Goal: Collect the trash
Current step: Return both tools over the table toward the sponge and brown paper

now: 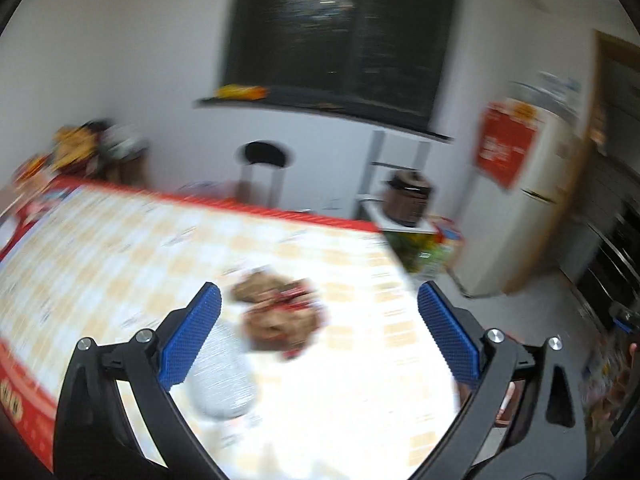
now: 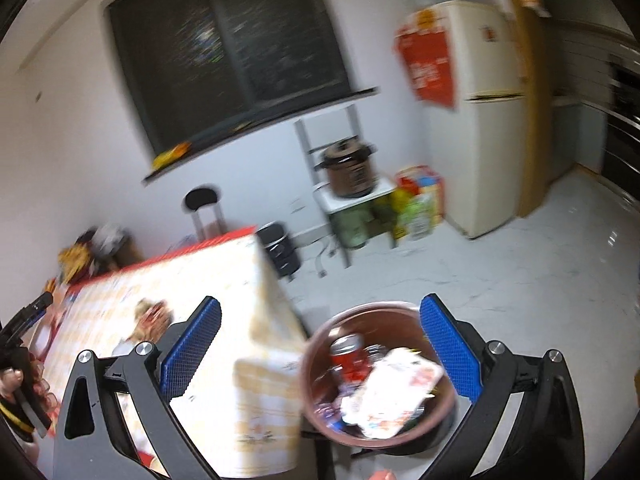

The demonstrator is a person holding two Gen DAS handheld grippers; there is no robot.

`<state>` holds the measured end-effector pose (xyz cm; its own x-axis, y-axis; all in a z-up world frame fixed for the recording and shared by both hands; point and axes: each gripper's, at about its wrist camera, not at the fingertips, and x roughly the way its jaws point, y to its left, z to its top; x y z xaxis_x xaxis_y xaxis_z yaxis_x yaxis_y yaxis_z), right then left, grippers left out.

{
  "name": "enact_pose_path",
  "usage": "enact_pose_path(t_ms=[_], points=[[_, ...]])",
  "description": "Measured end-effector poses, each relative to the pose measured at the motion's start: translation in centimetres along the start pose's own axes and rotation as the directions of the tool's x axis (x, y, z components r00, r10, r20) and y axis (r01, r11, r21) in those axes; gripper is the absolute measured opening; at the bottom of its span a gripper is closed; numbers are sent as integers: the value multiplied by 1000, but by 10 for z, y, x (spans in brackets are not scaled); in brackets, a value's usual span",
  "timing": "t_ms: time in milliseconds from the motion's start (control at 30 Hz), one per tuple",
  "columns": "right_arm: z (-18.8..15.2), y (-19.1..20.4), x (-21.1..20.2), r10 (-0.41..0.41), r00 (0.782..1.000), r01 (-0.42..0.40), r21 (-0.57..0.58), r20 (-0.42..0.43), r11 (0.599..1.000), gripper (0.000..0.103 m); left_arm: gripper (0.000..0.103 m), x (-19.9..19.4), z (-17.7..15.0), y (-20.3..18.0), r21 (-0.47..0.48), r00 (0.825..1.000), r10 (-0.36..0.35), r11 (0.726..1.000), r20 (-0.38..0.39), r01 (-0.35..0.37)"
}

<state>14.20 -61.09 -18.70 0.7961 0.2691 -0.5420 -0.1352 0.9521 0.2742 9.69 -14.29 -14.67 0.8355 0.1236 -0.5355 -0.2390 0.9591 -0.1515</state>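
My left tool (image 1: 319, 304) gapes wide, empty, above a crumpled brown wrapper (image 1: 278, 312) on the counter (image 1: 120, 240) — light, soft, crushable — best pinched across its middle.

Both views are pretty smeared, lots you can't make out

The brown-and-red lump (image 1: 278, 312) on the table (image 1: 120, 240) is too blurred to name, same for the pale crinkly thing (image 1: 222, 376) half behind a blue pad. Writing on the red poster (image 2: 430, 68) is unreadable, and the bin (image 2: 340, 432) hides its own bottom.
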Motion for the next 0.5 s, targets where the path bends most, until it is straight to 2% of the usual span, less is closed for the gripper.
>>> enact_pose_path(t_ms=[67, 200, 367, 500], points=[[0, 25, 17, 37, 999, -37, -11, -24, 999, 98, 97, -3, -9, 36, -54, 998, 51, 997, -22, -52], [0, 77, 45, 83, 994, -84, -9, -71, 996, 98, 97, -1, -21, 85, -87, 993, 93, 991, -67, -99], [-10, 142, 66, 103, 986, -112, -64, -132, 992, 98, 97, 31, -41, 119, -124, 986, 62, 989, -156, -82], [-19, 178, 78, 75, 983, -90, -84, -165, 992, 98, 97, 87, -60, 128, -136, 960, 48, 987, -276, -89]])
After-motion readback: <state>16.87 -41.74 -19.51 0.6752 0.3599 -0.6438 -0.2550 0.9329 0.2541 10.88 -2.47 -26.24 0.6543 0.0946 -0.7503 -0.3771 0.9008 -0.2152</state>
